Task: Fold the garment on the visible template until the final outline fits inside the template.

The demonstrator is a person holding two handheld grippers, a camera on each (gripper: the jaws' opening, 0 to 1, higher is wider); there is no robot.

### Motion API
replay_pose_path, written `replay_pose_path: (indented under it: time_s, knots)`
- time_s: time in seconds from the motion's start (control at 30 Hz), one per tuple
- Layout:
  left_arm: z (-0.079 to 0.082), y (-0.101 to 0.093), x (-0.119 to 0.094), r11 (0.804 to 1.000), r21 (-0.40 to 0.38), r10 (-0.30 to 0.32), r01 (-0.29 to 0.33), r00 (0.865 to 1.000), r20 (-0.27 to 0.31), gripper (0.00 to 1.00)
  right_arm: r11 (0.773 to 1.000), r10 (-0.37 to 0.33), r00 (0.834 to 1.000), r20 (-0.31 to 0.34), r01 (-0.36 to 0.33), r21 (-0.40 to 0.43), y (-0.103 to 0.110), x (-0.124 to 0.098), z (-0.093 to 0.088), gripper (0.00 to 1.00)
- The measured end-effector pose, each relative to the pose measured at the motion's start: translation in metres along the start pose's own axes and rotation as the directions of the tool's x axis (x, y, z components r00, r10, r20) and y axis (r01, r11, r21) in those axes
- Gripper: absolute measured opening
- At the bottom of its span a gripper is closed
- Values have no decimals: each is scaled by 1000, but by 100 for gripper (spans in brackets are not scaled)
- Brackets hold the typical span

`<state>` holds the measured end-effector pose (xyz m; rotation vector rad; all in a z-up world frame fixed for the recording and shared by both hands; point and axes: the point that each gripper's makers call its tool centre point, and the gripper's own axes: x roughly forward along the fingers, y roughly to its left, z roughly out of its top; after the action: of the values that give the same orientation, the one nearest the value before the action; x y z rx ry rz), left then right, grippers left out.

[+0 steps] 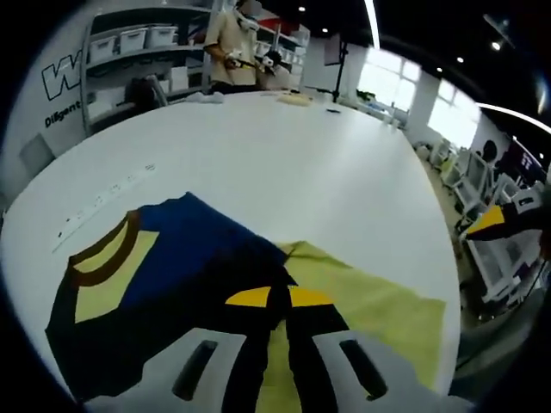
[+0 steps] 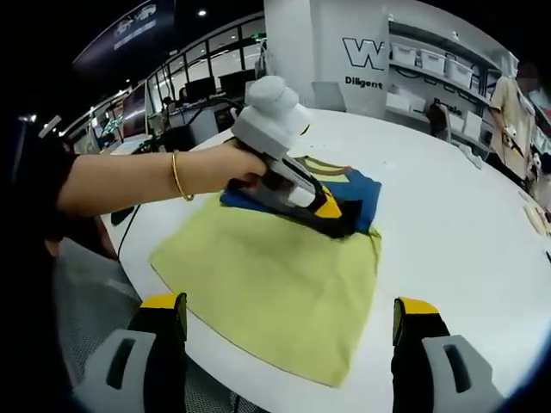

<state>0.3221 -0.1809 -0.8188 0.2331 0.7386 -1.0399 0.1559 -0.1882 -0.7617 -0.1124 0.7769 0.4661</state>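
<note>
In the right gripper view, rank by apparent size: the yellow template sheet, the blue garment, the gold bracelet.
1. Yellow template sheet, by far the largest.
2. Blue garment, though the left gripper covers part of it, so its full extent is hidden.
3. Gold bracelet, smallest.
</note>
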Motion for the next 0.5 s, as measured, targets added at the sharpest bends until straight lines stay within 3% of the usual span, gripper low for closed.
replay_pose_path:
  time_s: [0.2,0.27,0.5]
  knots:
    - [5,11,-14,998,-47,41,-40,999,29,32,1000,0,1000,12,0,7,-1,0,4,99]
    - [6,18,-23,994,-99,56,-50,997,50,38,1000,-5,1000,16,5,7,-2,0,6,99]
    - [7,47,-51,988,-103,125,-117,989,79,42,1000,-3,1000,22,3,4,-1,1,9,99]
